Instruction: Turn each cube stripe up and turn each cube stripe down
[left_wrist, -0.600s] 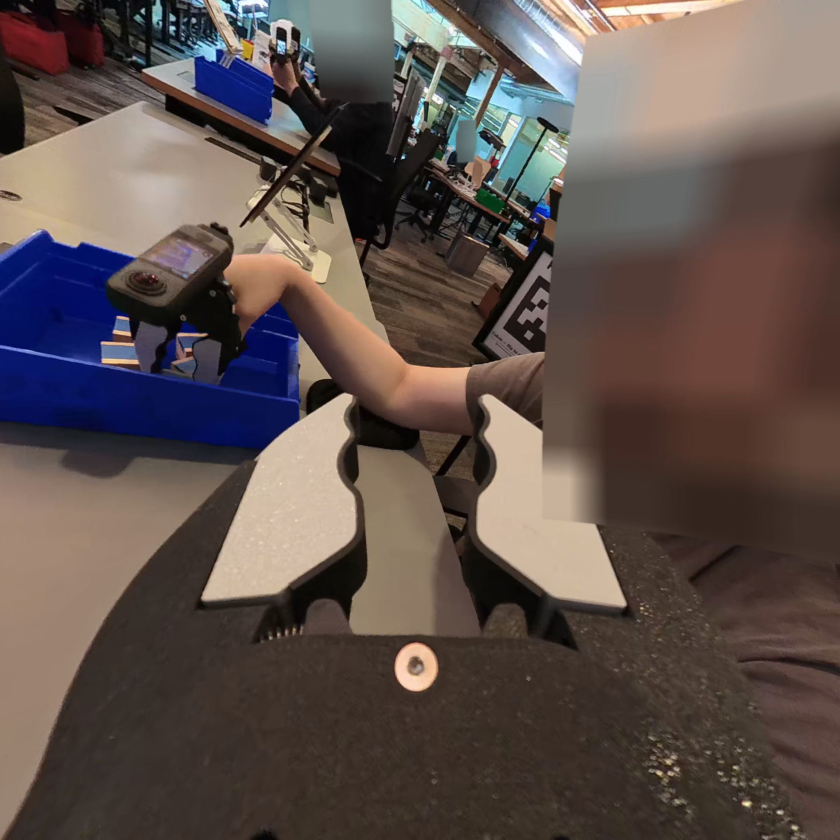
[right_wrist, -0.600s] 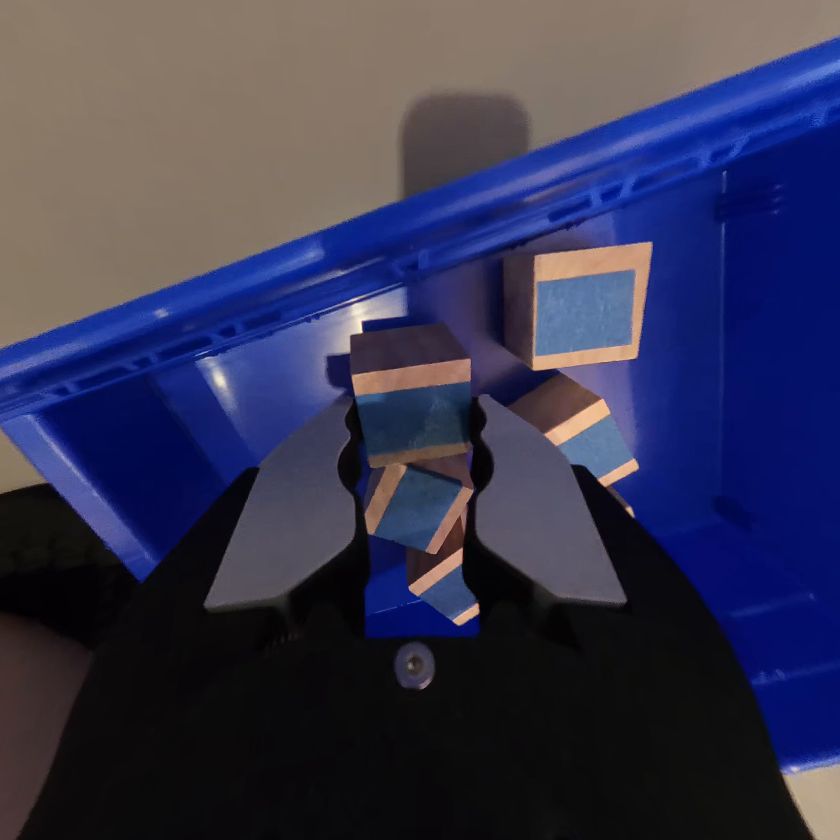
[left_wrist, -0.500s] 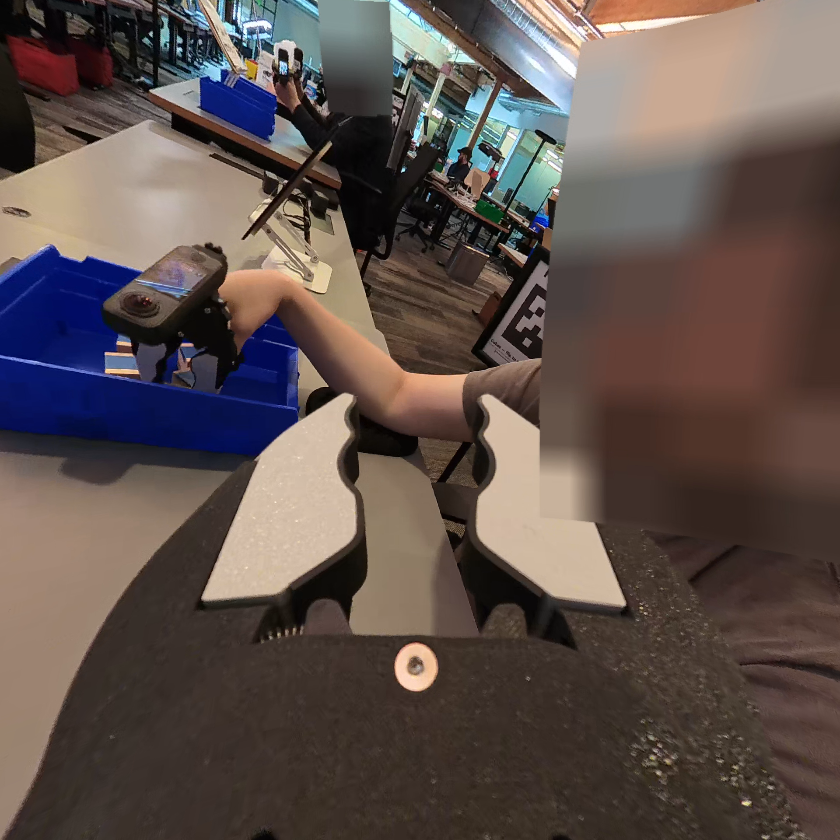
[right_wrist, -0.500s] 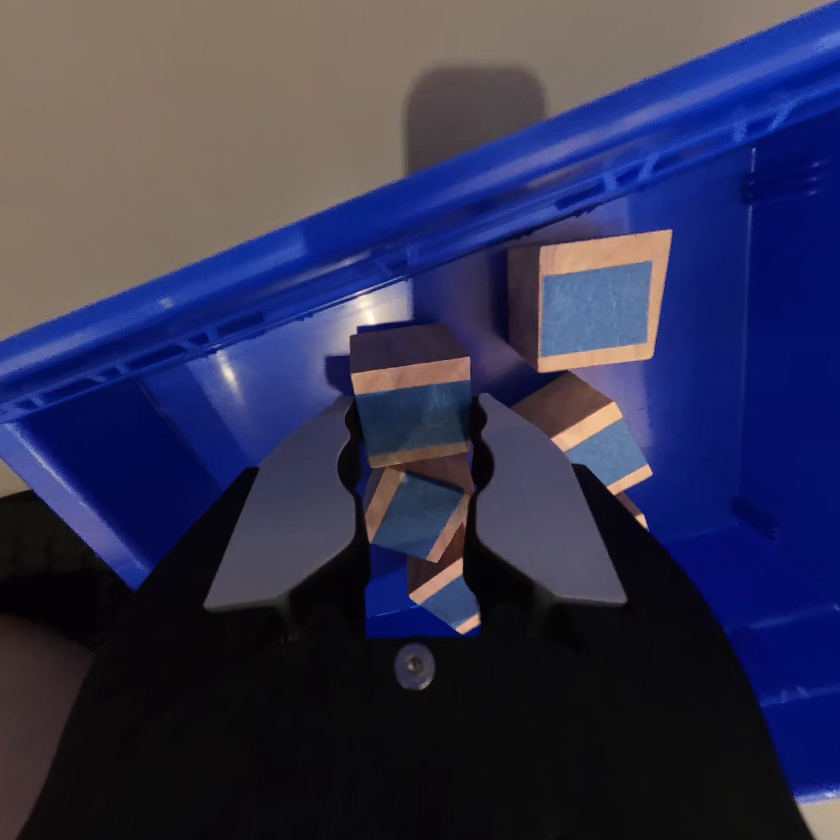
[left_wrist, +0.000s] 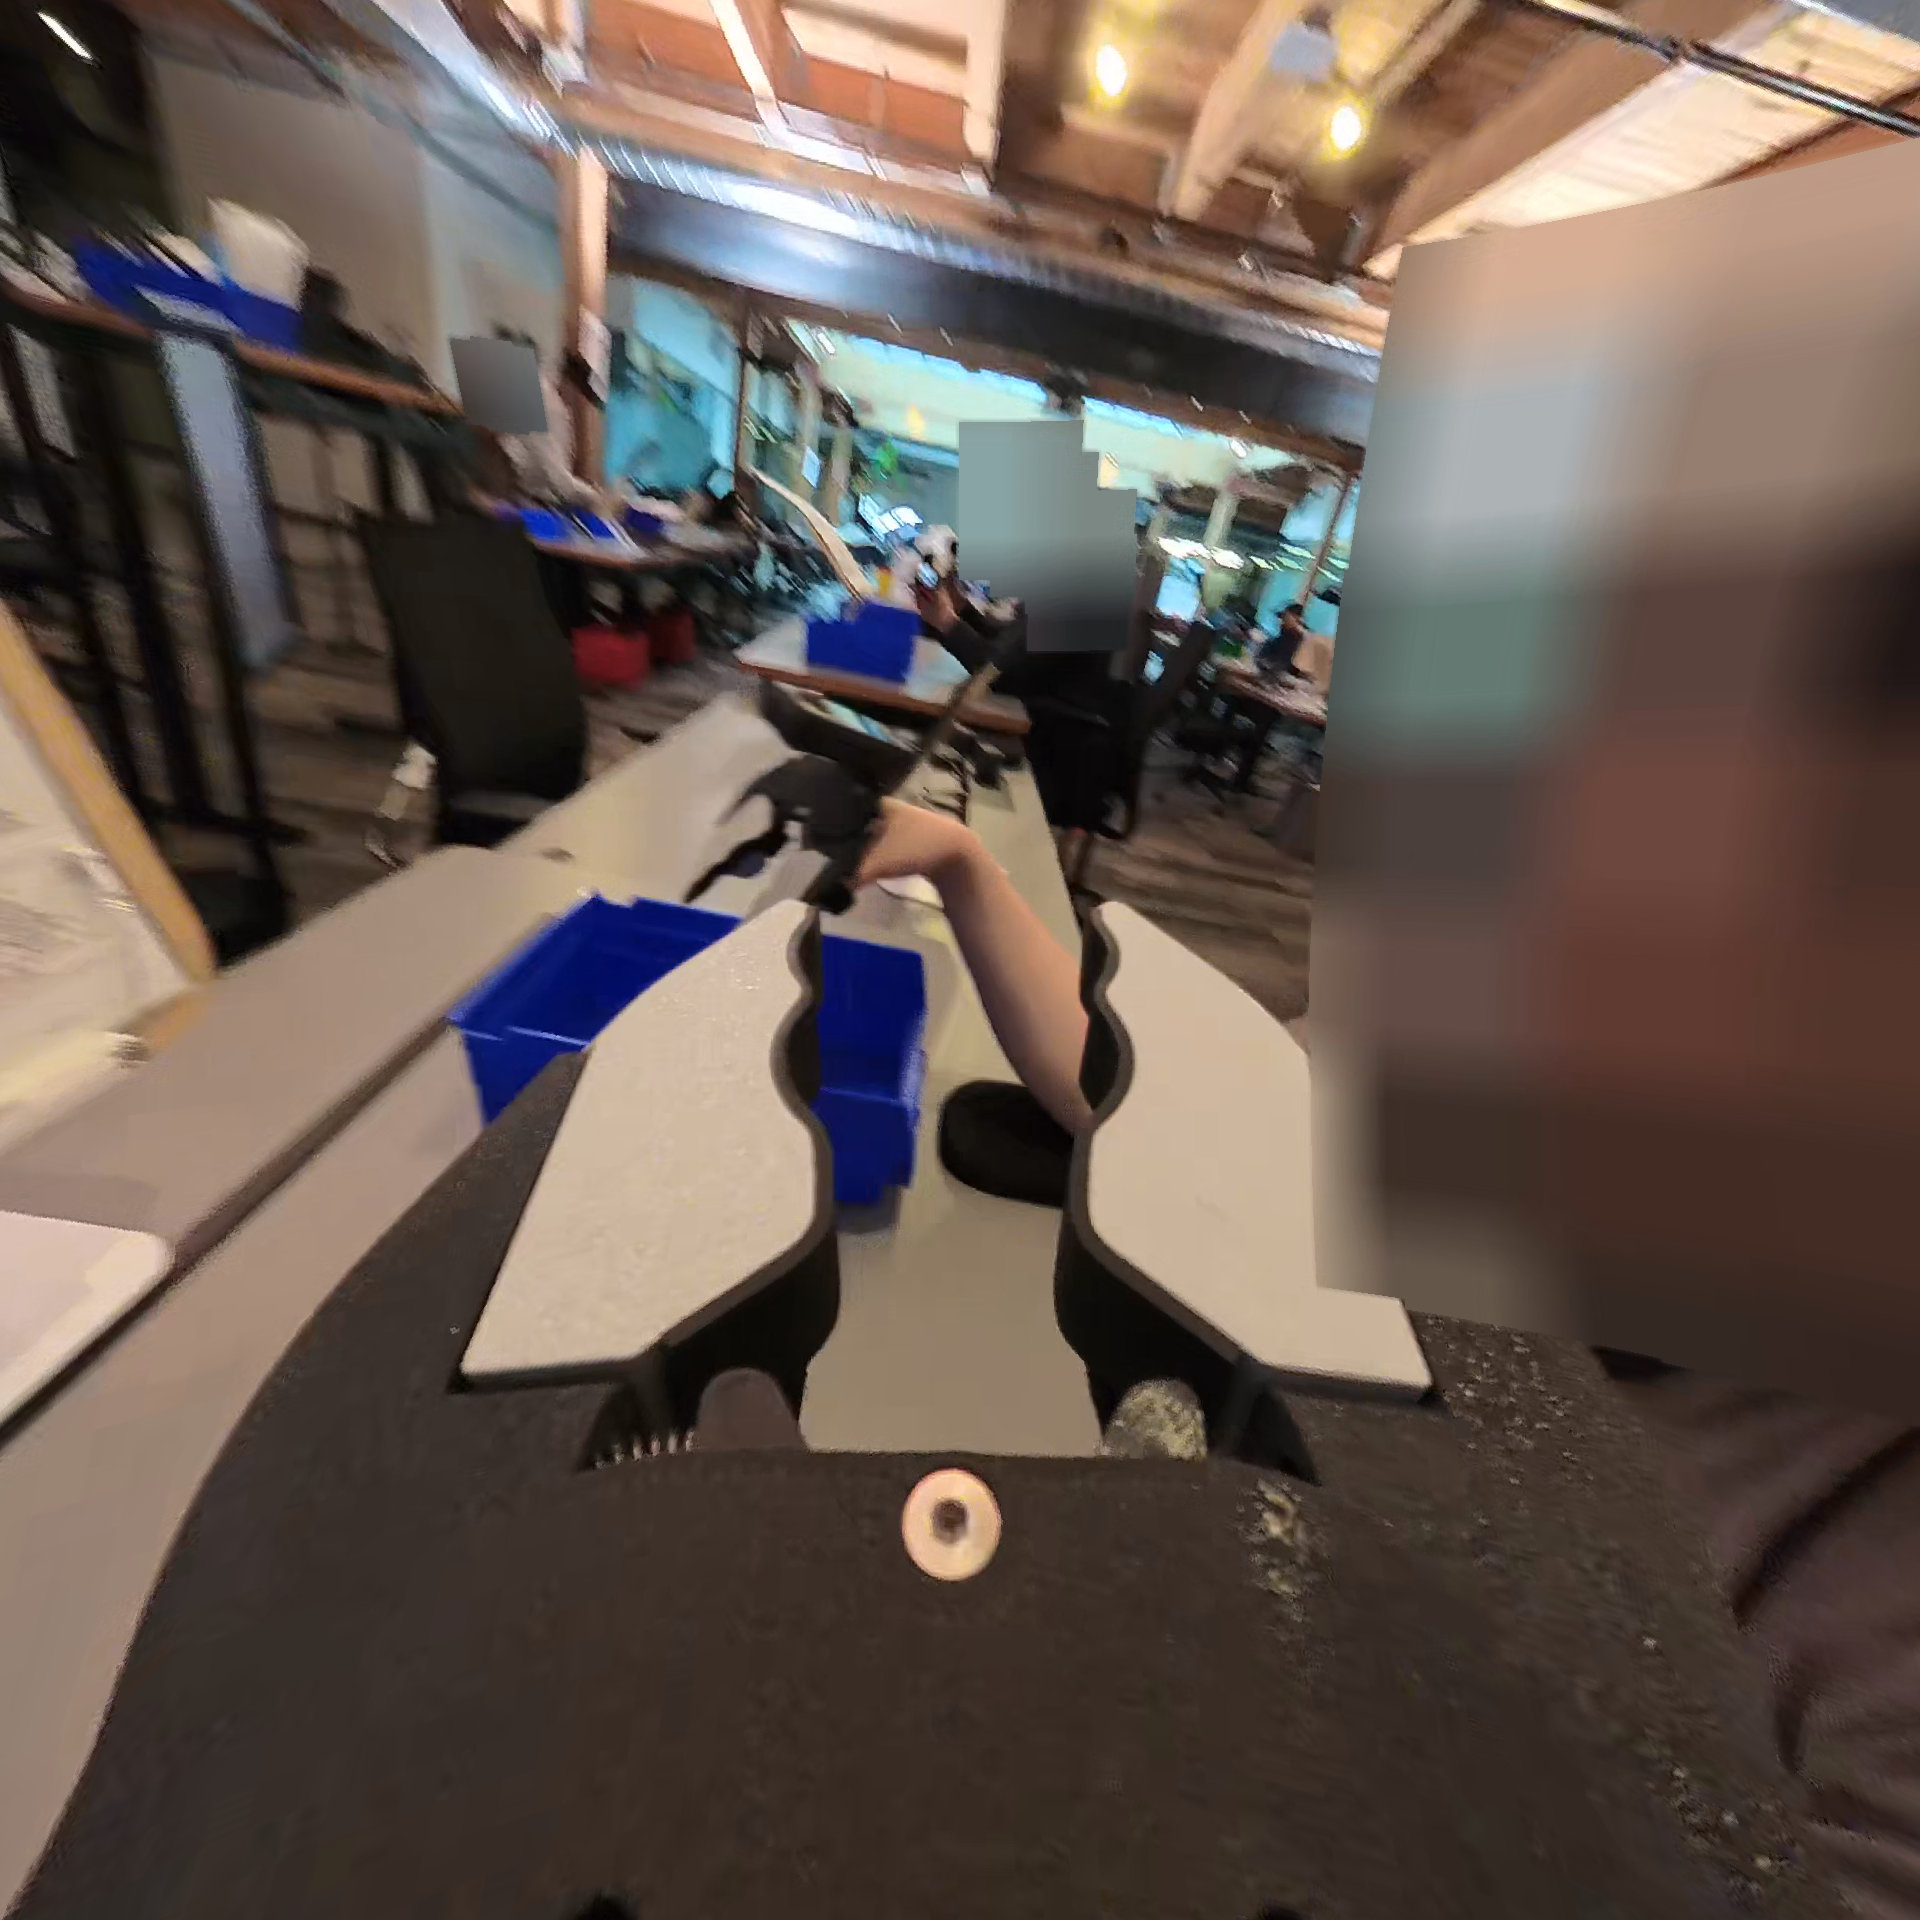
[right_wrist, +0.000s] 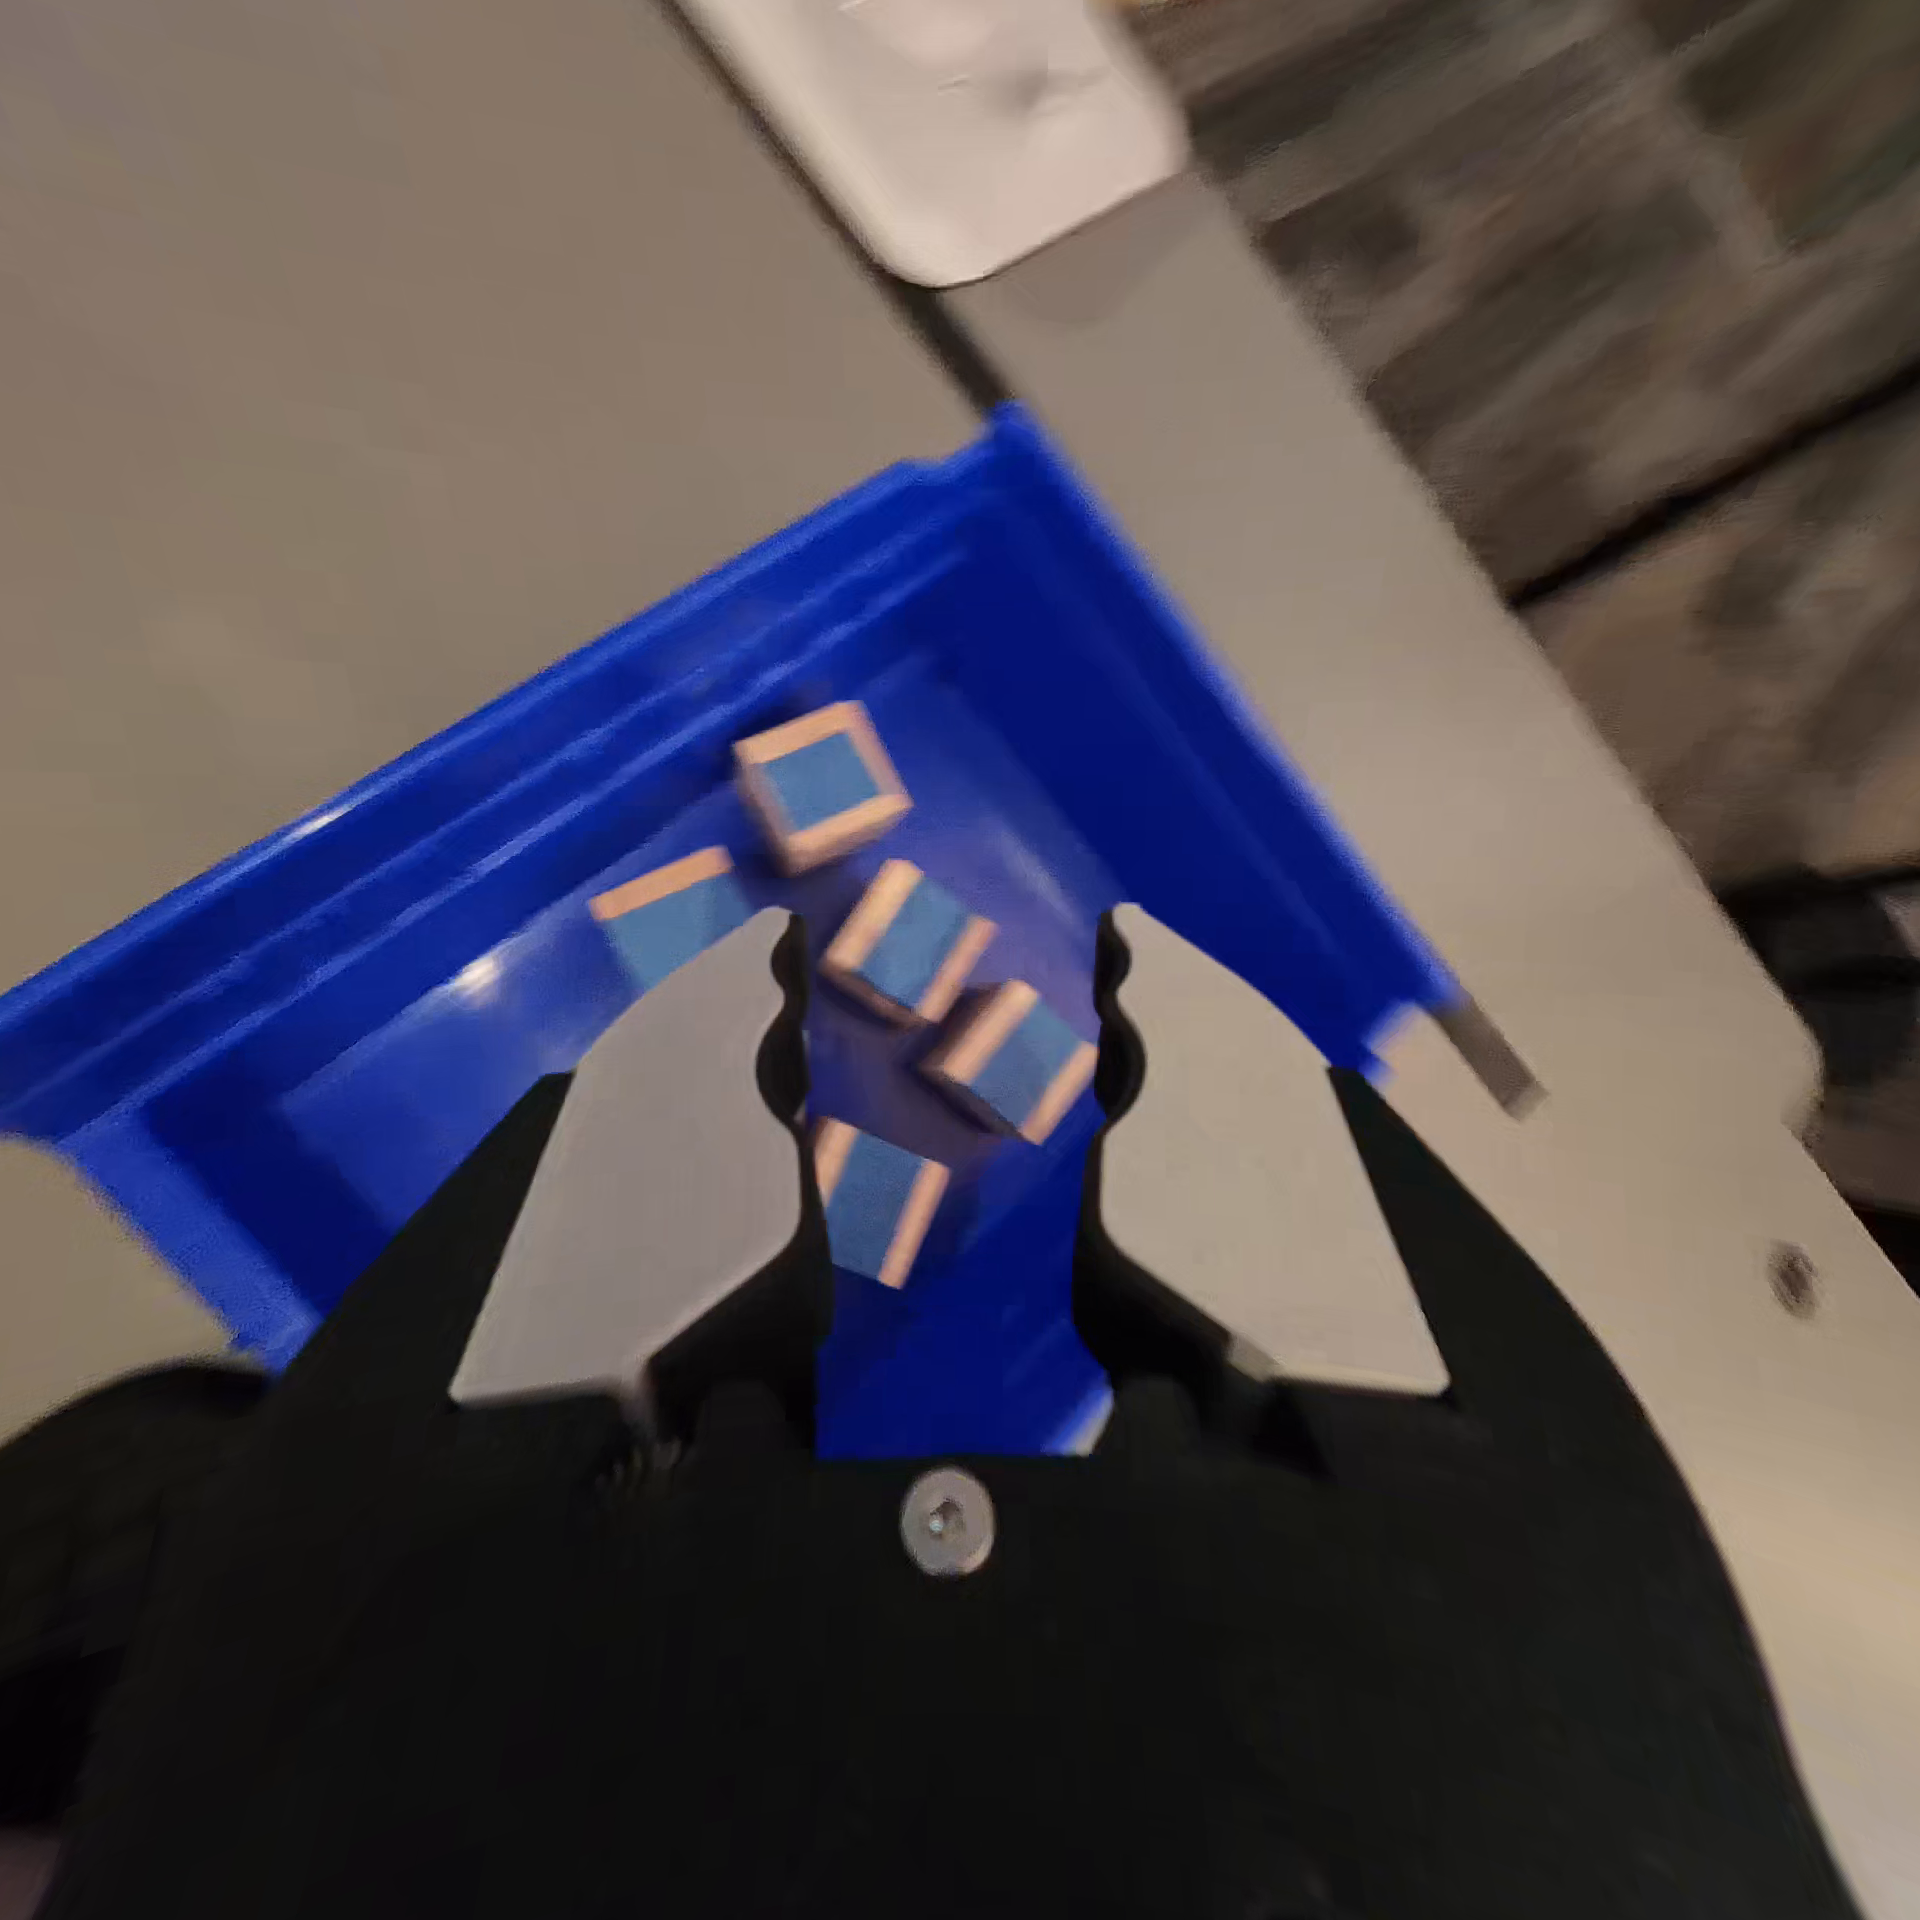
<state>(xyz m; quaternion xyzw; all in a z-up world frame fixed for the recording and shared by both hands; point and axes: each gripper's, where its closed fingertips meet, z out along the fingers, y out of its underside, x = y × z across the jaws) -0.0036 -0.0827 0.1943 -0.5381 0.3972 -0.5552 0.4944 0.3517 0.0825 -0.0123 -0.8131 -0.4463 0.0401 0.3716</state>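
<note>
Since half a second ago, we have released the cube and lifted our right gripper, jaws parted and empty, above the blue plastic bin. Five blue-striped wooden cubes lie inside. Our left gripper idles aside, gaping, empty.

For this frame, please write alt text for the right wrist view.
The open, empty right gripper hovers above a blue bin on a grey table. Five wooden cubes with blue stripes lie inside; the picture is motion-blurred.

Glossy blue plastic bin; wooden cubes faced with matt blue tape; smooth matt grey tabletop.
</note>
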